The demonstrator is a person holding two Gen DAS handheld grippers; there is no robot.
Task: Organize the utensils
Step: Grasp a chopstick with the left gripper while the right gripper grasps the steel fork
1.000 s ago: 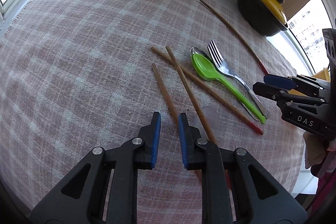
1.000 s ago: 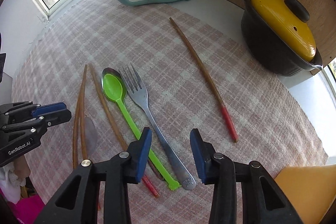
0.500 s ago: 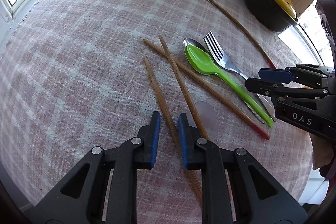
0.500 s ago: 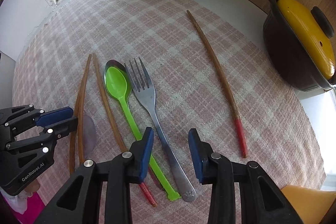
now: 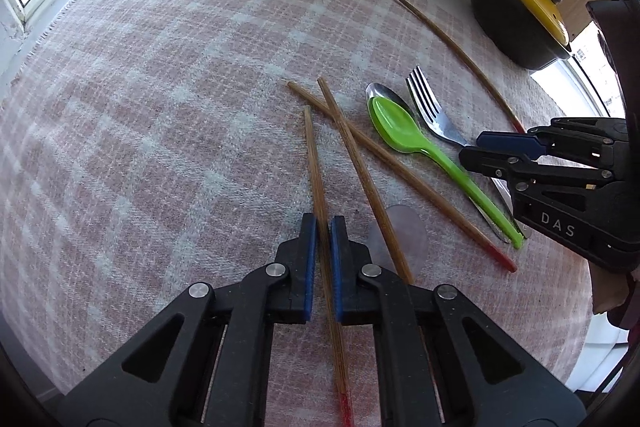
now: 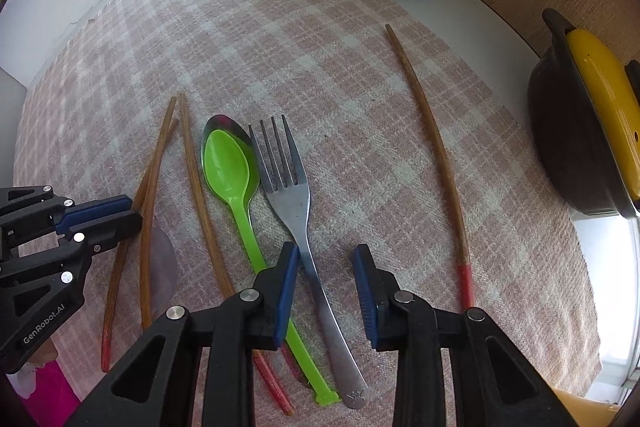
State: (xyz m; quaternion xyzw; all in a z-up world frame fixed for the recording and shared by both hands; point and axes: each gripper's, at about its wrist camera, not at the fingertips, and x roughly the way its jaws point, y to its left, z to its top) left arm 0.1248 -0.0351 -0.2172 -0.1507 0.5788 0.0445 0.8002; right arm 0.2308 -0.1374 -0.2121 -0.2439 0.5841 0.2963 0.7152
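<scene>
The left gripper [image 5: 324,227] has its jaws clamped on a wooden chopstick [image 5: 316,163]. The right gripper [image 6: 326,267] jaws are closing around the metal fork [image 6: 298,211] handle, pads not yet touching it.

Both tongs are black plastic with blue pads and silver screws: the left tongs [image 5: 323,259] read "GenRobot.AI", the right tongs [image 6: 326,291] "DAS".
</scene>
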